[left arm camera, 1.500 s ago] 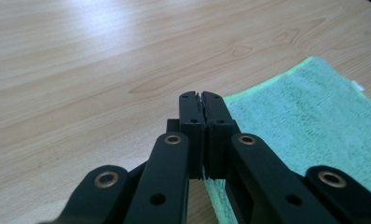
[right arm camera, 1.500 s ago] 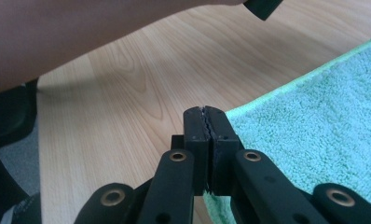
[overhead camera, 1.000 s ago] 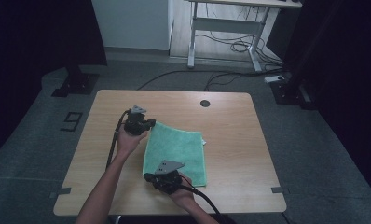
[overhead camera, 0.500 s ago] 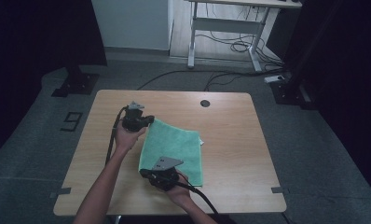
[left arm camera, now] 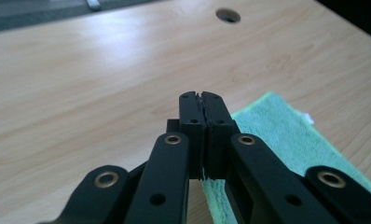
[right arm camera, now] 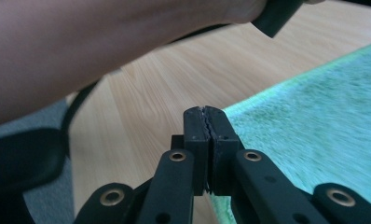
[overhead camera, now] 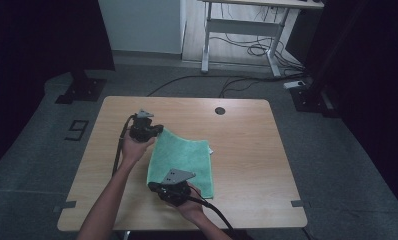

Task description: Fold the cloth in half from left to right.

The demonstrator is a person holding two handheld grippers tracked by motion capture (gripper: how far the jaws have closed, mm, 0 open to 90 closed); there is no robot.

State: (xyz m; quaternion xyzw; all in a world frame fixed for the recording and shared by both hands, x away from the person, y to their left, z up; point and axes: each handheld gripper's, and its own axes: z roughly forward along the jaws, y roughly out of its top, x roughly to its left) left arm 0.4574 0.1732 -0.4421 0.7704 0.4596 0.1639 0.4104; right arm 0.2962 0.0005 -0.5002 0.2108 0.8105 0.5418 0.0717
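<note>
Green towel point(overhead camera: 183, 160) lies flat on the wooden table point(overhead camera: 247, 150), near its middle and below the round cable hole point(overhead camera: 219, 110). At the towel's far left corner sits the left gripper point(overhead camera: 157, 131), jaws pressed together on the cloth edge there. At the towel's near left corner is the right gripper point(overhead camera: 154, 186), its jaws likewise clenched on the cloth's edge, a grey plate point(overhead camera: 177, 175) on top of it.
</note>
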